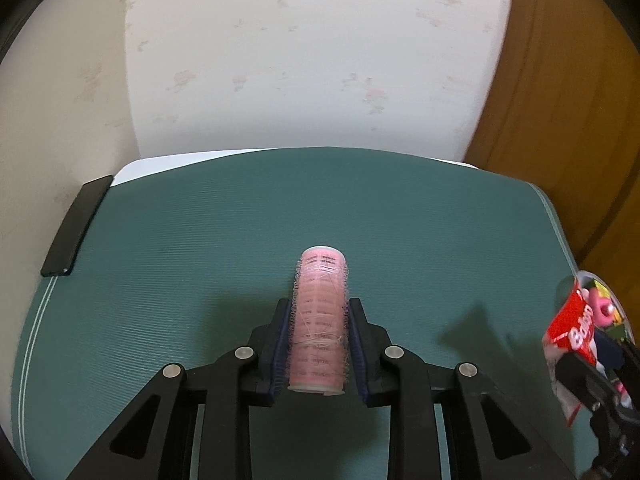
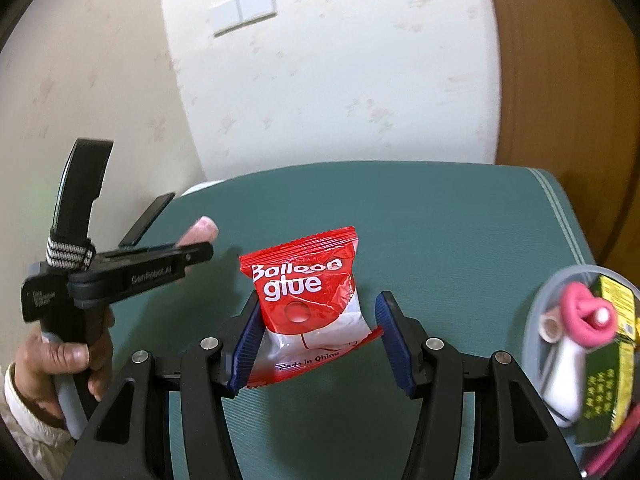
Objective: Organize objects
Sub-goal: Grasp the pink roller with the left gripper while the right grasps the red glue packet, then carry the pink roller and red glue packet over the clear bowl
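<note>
My left gripper (image 1: 319, 309) is shut on a pink hair roller (image 1: 319, 320), which points forward between the fingers above the green mat (image 1: 200, 240). In the right wrist view the left gripper (image 2: 196, 252) shows from the side with the roller's tip (image 2: 202, 230) sticking out. My right gripper (image 2: 318, 312) holds a red and white "Balloon glue" packet (image 2: 308, 300) between its blue pads; the left pad touches it, a gap shows on the right side. The packet also shows in the left wrist view (image 1: 572, 320).
A clear plastic container (image 2: 536, 320) at the right edge holds a pink and white item (image 2: 588, 316) and a green packet (image 2: 612, 360). A black phone (image 1: 78, 226) lies at the mat's far left corner. A floral wall stands behind; a wooden door (image 1: 560, 100) is at the right.
</note>
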### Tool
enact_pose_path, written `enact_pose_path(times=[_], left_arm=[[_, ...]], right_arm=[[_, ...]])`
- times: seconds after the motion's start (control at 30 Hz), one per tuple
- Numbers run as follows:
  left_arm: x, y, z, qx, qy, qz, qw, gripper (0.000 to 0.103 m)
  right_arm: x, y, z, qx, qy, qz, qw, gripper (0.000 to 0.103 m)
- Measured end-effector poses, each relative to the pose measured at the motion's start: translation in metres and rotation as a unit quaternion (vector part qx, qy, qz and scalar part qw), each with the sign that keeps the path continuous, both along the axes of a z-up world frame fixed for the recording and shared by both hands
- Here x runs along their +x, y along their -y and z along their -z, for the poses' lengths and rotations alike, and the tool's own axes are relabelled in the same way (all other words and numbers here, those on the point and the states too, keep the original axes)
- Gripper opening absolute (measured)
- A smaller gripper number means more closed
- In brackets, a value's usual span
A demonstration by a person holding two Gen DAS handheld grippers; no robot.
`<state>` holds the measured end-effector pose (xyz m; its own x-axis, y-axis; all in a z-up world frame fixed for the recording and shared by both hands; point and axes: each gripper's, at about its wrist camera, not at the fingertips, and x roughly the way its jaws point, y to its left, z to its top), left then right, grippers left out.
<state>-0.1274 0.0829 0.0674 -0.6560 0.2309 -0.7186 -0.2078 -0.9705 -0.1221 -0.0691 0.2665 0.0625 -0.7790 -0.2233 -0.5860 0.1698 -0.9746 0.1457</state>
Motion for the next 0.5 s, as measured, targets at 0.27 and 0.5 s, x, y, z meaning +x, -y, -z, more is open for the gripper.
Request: enact_pose_path(times=[0.27, 0.5], left_arm=[[0.014, -0.023, -0.007, 0.004, -0.009, 0.03, 0.9995, 0.029], [0.028, -0.046, -0.011, 0.005, -0.012, 0.059, 0.9982, 0.029]], right_arm=[[0.019, -0.03, -0.015, -0.019, -0.019, 0.038, 0.999, 0.057], [0.035, -0.071, -0.035, -0.015, -0.044, 0.085, 0.995, 0.057]])
